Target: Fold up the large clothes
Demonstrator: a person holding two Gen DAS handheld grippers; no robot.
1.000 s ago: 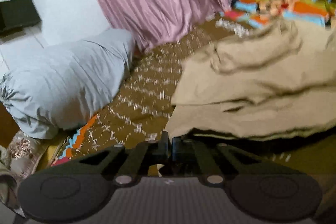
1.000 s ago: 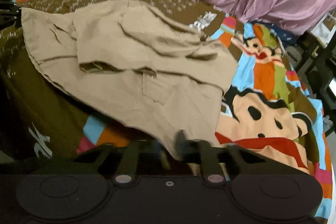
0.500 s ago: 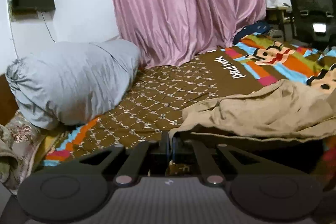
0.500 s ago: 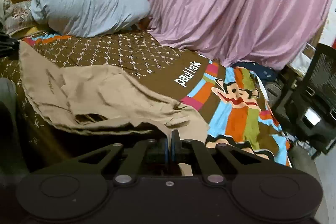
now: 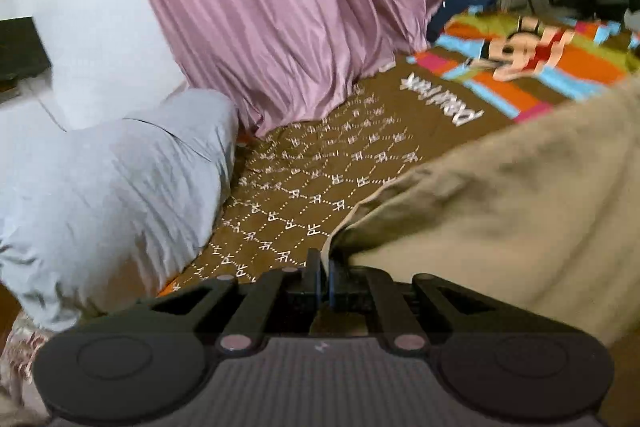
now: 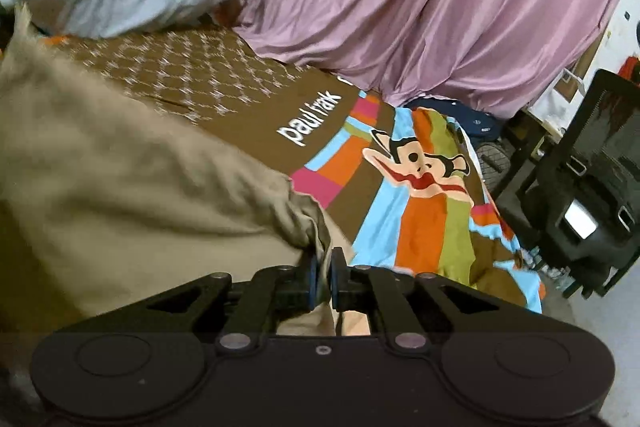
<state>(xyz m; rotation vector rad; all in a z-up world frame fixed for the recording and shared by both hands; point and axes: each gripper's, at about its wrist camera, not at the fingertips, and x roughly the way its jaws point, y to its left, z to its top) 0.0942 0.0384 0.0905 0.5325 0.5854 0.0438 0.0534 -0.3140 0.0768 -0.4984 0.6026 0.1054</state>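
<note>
Both grippers, left [image 5: 322,269] and right [image 6: 323,277], stayed pinched on the tan garment [image 5: 500,219]. Half a second before, it sagged low on the bedspread [image 6: 420,227]; now it was lifted, filling the near views, probably being carried over for a fold.

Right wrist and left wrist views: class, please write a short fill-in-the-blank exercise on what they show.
1. Both grippers are shut on the ____ garment.
2. The curtain behind the bed is ____.
3. The bedspread shows a cartoon ____.
4. The white lettering on the bedspread starts with the word ____.

Missing words: tan; pink; monkey; paul
</note>
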